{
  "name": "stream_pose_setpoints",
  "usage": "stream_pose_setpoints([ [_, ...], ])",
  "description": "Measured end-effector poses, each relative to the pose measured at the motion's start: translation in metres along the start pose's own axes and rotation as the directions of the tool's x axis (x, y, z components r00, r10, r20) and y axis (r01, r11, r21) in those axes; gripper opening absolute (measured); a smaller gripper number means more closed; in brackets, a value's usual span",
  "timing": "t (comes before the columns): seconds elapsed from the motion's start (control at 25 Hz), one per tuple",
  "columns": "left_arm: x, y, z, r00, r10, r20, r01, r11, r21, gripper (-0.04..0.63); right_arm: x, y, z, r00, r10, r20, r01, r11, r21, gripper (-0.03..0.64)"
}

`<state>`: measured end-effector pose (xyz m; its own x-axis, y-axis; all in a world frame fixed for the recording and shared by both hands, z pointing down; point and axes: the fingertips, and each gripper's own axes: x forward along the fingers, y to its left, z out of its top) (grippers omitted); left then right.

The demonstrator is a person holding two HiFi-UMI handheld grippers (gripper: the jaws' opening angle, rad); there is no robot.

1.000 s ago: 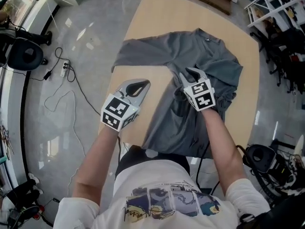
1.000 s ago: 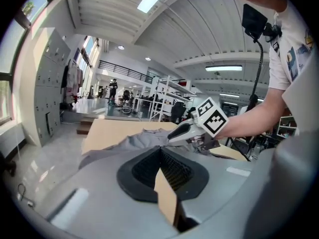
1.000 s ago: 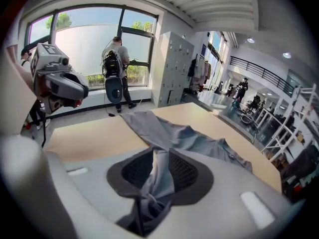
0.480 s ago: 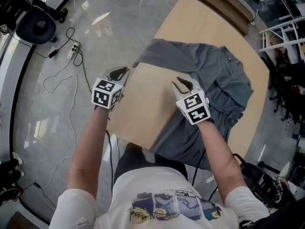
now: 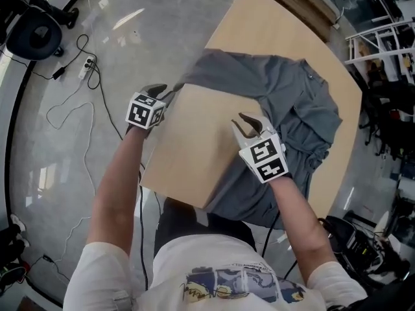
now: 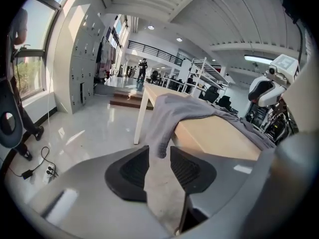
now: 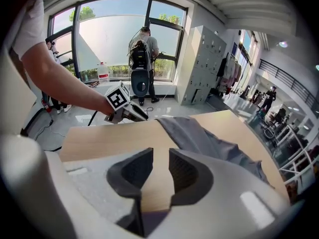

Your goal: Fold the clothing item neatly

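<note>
Jaws of left claw (image 5: 161, 91) just opened at counter (image 5: 194, 141) edge, sleeve tip (image 6: 158, 146) between, unclamped; right claw (image 5: 247, 122) apart, empty. Sleeve pickup likely next.

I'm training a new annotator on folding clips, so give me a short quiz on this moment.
1. True or false: the right gripper holds the shirt.
2. Which shirt part is nearest the left gripper? A collar, B sleeve, C hem.
3. Fill in: the right gripper hangs over bare ___.
Key: 1 false, its jaws stand apart and empty. 2 B; the left jaws have just been opening, with the sleeve end hanging at their gap, not gripped. 3 table.
</note>
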<state>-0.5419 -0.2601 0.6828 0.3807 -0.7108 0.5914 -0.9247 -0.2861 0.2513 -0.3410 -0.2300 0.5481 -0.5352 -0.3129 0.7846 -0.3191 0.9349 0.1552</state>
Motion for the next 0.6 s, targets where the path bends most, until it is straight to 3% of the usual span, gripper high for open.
stream_pose_setpoints([
  [0.16,0.020,0.000,-0.001,0.999,-0.043,-0.013,0.043,0.999,0.014,0.164,-0.005,-0.004,-0.015,1.000,-0.016,-0.022,0.016,1.000,0.024,0.087],
  [0.44,0.042,-0.001,-0.001,0.997,-0.065,-0.044,0.068,0.996,0.055,0.159,-0.015,-0.010,-0.040,0.999,-0.038,-0.037,0.041,0.997,0.072,0.087],
  [0.48,0.044,-0.001,0.000,0.997,-0.064,-0.045,0.067,0.996,0.059,0.150,-0.016,-0.012,-0.043,0.999,-0.040,-0.036,0.043,0.996,0.076,0.087],
  [0.6,0.047,-0.004,0.003,0.997,-0.066,-0.047,0.070,0.995,0.073,0.035,-0.021,-0.015,-0.052,0.998,-0.046,-0.035,0.049,0.994,0.097,0.087],
])
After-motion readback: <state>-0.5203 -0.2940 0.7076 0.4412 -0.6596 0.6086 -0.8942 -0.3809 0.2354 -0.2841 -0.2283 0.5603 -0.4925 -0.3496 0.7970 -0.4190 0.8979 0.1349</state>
